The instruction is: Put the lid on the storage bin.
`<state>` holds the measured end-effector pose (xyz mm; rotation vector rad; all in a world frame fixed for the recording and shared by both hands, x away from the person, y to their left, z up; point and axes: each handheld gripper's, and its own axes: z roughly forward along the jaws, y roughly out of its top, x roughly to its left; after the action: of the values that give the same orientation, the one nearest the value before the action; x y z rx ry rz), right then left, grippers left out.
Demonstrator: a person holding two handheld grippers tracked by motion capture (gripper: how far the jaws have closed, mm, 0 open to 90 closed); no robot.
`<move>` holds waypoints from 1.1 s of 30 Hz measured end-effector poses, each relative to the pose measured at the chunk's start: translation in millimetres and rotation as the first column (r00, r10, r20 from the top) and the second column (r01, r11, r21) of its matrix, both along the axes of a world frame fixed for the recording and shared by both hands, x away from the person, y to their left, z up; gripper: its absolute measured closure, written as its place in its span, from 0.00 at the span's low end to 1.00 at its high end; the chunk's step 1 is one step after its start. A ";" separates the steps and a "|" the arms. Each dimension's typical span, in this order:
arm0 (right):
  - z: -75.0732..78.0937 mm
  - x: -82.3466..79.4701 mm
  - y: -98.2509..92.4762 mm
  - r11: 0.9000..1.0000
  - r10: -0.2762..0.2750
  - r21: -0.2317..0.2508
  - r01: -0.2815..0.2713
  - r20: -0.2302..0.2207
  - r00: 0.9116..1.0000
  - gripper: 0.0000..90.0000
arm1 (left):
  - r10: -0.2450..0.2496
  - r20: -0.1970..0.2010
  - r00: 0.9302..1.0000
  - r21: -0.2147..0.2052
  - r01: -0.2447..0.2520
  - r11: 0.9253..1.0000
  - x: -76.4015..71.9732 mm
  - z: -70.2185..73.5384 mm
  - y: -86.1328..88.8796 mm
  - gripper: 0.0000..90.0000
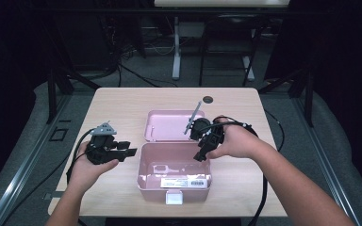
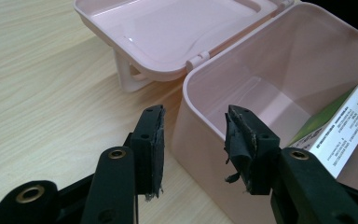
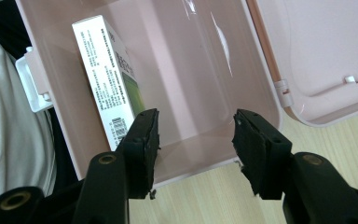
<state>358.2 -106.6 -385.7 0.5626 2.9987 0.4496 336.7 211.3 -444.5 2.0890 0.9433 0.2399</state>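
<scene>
A pale wood table (image 1: 122, 106) stands in a dark room with cables on the floor. The open pink box (image 1: 143, 176) sits between the grippers. The left gripper (image 2: 195, 140) straddles the box's corner wall, jaws apart, gripping nothing. The right gripper (image 3: 196, 144) hangs open above the box's rim, empty, the carton (image 3: 107, 74) just beyond its left finger.

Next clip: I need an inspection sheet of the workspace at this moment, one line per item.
Surface: light wooden table, round dark grommet near its far edge.
Job's things: pink box open, lid laid back flat; white carton with barcode inside against the near wall.
Clutter: nothing seen.
Grippers: left gripper open, jaws either side of the box's wall, not pressing; right gripper open, nothing between the jaws, over the box's right rim.
Cables: black cable trails from the right gripper off the near edge.
Surroundings: dark room, metal frames, desk legs and floor cables behind.
</scene>
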 end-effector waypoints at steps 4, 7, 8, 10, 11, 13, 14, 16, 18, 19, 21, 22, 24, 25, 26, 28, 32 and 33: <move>0.5 2.2 -1.1 1.000 -0.011 0.003 0.011 0.003 1.000 0.55 | 0.002 -0.002 1.000 -0.004 -0.002 1.000 -0.5 -0.9 -1.9 0.63; 0.5 5.3 -3.0 0.999 -0.035 0.004 0.035 0.008 0.999 0.57 | -0.008 -0.005 1.000 0.001 0.008 1.000 -0.8 -0.9 -3.0 0.63; 0.1 6.2 -3.6 0.999 -0.039 0.003 0.039 0.009 0.999 0.57 | -0.007 -0.004 1.000 0.001 0.007 1.000 -0.9 -0.8 -3.3 0.63; -0.2 7.6 -4.6 0.999 -0.049 0.000 0.049 0.012 0.999 0.58 | -0.010 -0.006 1.000 0.000 0.010 1.000 -1.2 -0.3 -3.8 0.63; -0.2 8.3 -5.1 0.999 -0.053 0.002 0.052 0.011 0.999 0.58 | -0.014 -0.007 1.000 0.002 0.014 1.000 -1.3 0.2 -3.8 0.63; 0.1 9.5 -5.8 0.998 -0.065 0.003 0.065 0.013 0.998 0.58 | -0.016 -0.004 1.000 0.006 0.016 1.000 -1.9 0.7 -4.6 0.63; 0.2 10.3 -6.2 0.997 -0.074 0.009 0.074 0.014 0.997 0.59 | -0.013 -0.002 1.000 0.004 0.013 1.000 -2.2 0.7 -5.3 0.63; 0.1 12.3 -7.2 0.996 -0.088 0.010 0.088 0.018 0.996 0.58 | -0.017 0.000 1.000 0.009 0.017 1.000 -2.5 0.9 -6.2 0.63; -0.6 14.0 -8.1 0.995 -0.099 0.014 0.099 0.021 0.995 0.58 | -0.021 -0.004 1.000 0.010 0.021 1.000 -2.8 0.9 -6.9 0.63; -1.3 14.8 -8.8 0.994 -0.105 0.020 0.105 0.022 0.994 0.57 | -0.021 -0.005 1.000 0.008 0.021 1.000 -3.0 0.7 -7.4 0.63; -2.3 16.6 -10.0 0.992 -0.122 0.021 0.122 0.031 0.992 0.57 | -0.029 -0.007 1.000 0.011 0.029 1.000 -3.0 0.5 -8.0 0.63; -2.4 17.5 -10.8 0.991 -0.130 0.018 0.130 0.028 0.991 0.57 | -0.032 -0.011 0.999 0.009 0.032 0.999 -3.3 0.2 -8.7 0.63; -2.2 19.2 -12.4 0.989 -0.148 0.025 0.147 0.035 0.988 0.58 | -0.037 -0.011 0.999 0.011 0.037 0.999 -3.3 -1.0 -10.1 0.65; -2.2 20.4 -13.4 0.987 -0.157 0.032 0.156 0.035 0.987 0.61 | -0.042 -0.018 0.999 0.015 0.043 0.999 -3.3 -1.0 -10.5 0.66; -2.4 21.3 -14.4 0.986 -0.163 0.041 0.161 0.031 0.986 0.62 | -0.041 -0.014 0.999 0.018 0.041 0.999 -3.3 -2.0 -11.6 0.66; -2.9 23.6 -16.9 0.982 -0.184 0.057 0.183 0.025 0.983 0.62 | -0.053 -0.022 0.998 0.025 0.053 0.998 -3.2 -2.7 -13.2 0.67; -6.4 28.3 -22.4 0.972 -0.224 0.076 0.221 0.033 0.974 0.64 | -0.053 -0.020 0.998 0.022 0.054 0.998 -3.4 -4.6 -15.7 0.70; -7.1 29.2 -23.7 0.971 -0.228 0.078 0.225 0.033 0.973 0.65 | -0.056 -0.022 0.998 0.025 0.056 0.998 -3.5 -4.6 -15.9 0.71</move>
<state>387.4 -130.3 -392.8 0.8787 2.8414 0.5477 333.2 195.3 -449.2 2.1421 0.8976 0.2018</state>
